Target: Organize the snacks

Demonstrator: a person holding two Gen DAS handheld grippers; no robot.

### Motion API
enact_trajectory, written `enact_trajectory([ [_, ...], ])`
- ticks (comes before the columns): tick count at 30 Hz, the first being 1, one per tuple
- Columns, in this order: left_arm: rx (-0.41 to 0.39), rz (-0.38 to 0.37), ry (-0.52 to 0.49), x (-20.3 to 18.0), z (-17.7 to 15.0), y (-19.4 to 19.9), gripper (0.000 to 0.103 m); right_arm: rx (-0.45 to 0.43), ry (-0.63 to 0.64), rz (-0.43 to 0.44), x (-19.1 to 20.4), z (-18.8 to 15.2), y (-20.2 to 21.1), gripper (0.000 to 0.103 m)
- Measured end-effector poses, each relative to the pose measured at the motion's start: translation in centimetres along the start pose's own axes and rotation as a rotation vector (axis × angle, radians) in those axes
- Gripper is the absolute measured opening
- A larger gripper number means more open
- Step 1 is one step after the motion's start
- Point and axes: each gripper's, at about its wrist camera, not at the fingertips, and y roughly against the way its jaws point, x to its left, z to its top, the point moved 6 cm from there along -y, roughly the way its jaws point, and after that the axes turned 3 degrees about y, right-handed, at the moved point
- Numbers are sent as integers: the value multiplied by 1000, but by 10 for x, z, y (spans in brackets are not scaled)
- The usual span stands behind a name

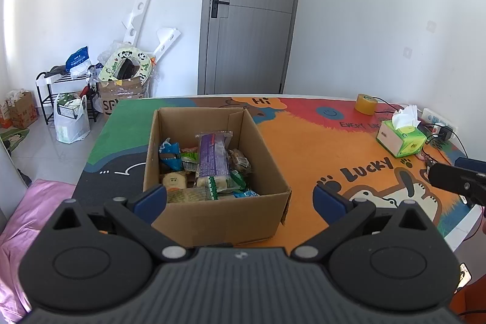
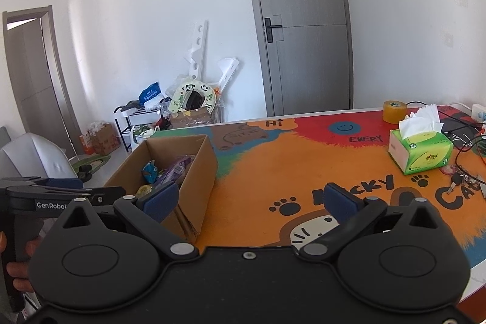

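Note:
An open cardboard box [image 1: 212, 217] stands on the colourful table mat, holding several snack packets, among them a long purple pack [image 1: 211, 157] and a blue bag [image 1: 169, 155]. My left gripper [image 1: 240, 198] is open and empty, hovering just in front of the box's near wall. In the right wrist view the box [image 2: 194, 172] is to the left, with snacks [image 2: 170, 172] inside. My right gripper [image 2: 252, 199] is open and empty above the orange mat, right of the box. The left gripper's body [image 2: 51, 199] shows at the left edge there.
A green tissue box [image 1: 401, 138] [image 2: 422, 151], a roll of tape [image 1: 366, 104] [image 2: 394, 111], keys [image 2: 458, 176] and cables with a power strip [image 1: 437, 123] lie on the table's right side. A shelf, bags and boxes [image 1: 73, 108] stand on the floor by the wall.

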Motion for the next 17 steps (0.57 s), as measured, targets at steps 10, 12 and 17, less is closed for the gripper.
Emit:
enact_trajectory([
  [10, 11, -7, -7, -3, -4, -2, 102, 25, 2, 0, 0, -5, -8, 103],
  [12, 13, -10, -9, -4, -5, -3, 102, 27, 4, 2, 0, -6, -9, 103],
  [17, 16, -13, -13, -4, -5, -5, 102, 31, 5, 2, 1, -6, -9, 103],
])
